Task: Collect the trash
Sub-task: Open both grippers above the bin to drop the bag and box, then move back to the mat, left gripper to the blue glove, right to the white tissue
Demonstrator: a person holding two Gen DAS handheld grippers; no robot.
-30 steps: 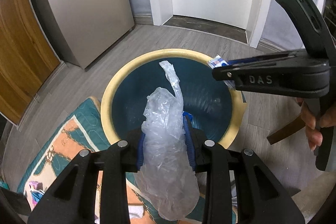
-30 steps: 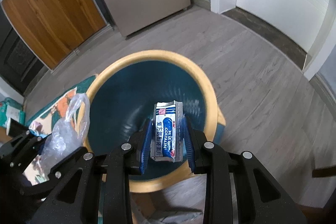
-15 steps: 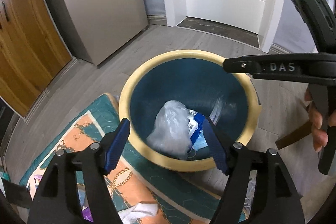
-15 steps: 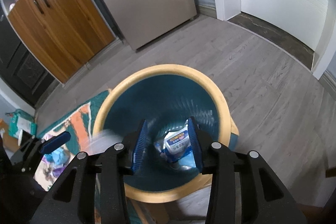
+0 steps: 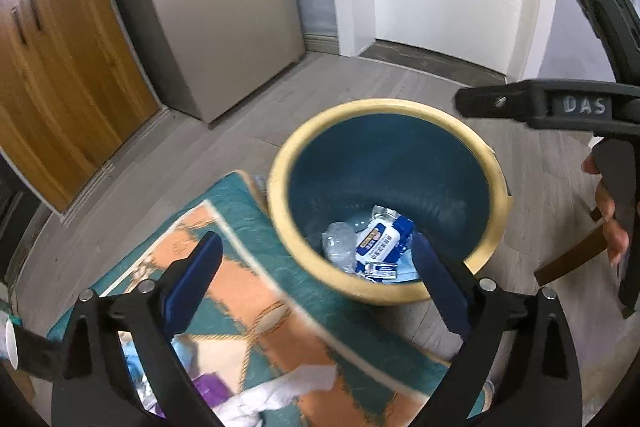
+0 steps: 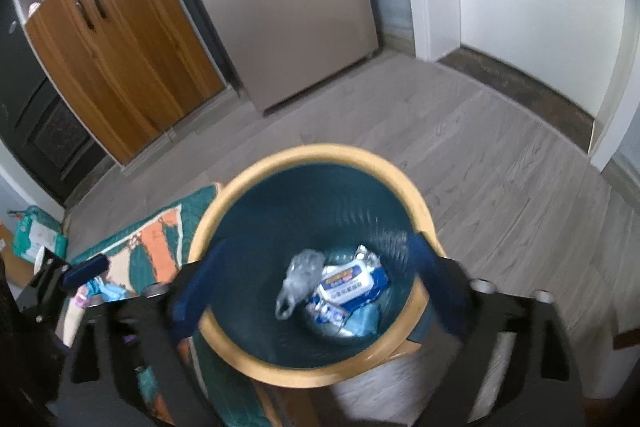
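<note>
Both tongs spread wide, just opened, empty | plastic bag, wipes pack below in bin, apparently loose.

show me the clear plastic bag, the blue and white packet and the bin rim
clear plastic bag (image 6: 301, 273), right wrist view, on its crumpled middle in the bin
blue and white packet (image 6: 349, 283), right wrist view, on its white label
bin rim (image 5: 384, 105), left wrist view, on the far yellow edge
</note>
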